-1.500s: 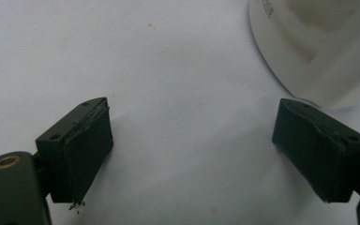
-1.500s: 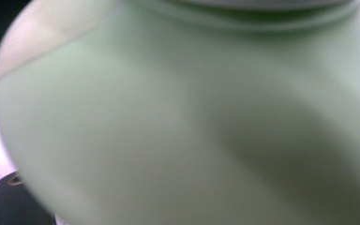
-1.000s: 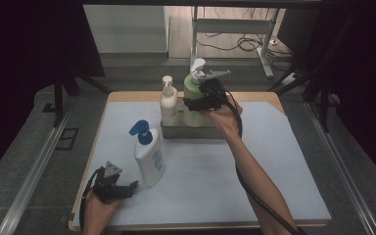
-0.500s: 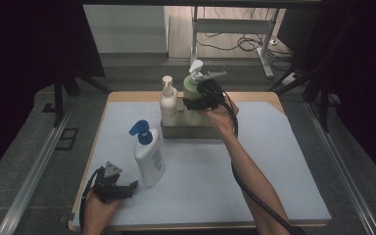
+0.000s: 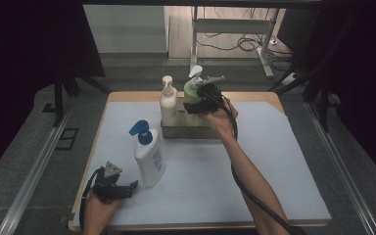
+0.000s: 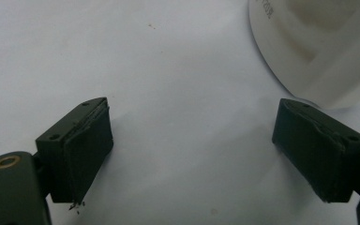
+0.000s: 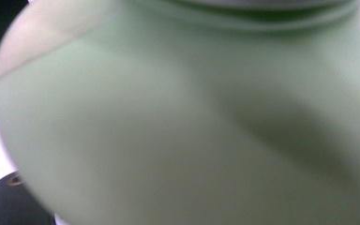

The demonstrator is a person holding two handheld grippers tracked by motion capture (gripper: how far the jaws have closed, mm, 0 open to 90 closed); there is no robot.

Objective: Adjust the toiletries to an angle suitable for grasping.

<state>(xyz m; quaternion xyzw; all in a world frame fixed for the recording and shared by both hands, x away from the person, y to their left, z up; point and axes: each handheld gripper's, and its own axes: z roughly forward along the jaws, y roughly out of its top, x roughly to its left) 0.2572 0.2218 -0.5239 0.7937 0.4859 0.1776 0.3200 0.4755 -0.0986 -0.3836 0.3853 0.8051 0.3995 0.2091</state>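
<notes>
My right gripper [image 5: 199, 100] was closed around the green pump bottle [image 5: 192, 93], holding it by the shoulder as it stood in the metal tray [image 5: 186, 131] at the far side of the table [image 5: 284, 161], just beside the cream pump bottle [image 5: 168, 105]. My left gripper [image 5: 125, 188] lay low at the near left corner, jaws apart with nothing between them, close to the white bottle with the blue pump [image 5: 148, 156].

I judged the main risk to be the tight fit. The two bottles in the tray stood nearly touching, so a tilted set-down or a sideways pull on release could knock the cream one over or catch the green bottle's base on the tray rim. Its smooth rounded shoulder could also slip in the grip. The left gripper's jaw sat so near the white bottle's foot [image 6: 318, 47] that a careless nudge could topple it.

In the right gripper view the green body [image 7: 178, 131] was blurred and so close that I could not see the pads or their contact. From above, my hand hid the bottle's lower half, so I could not tell whether its base rested on the tray floor
</notes>
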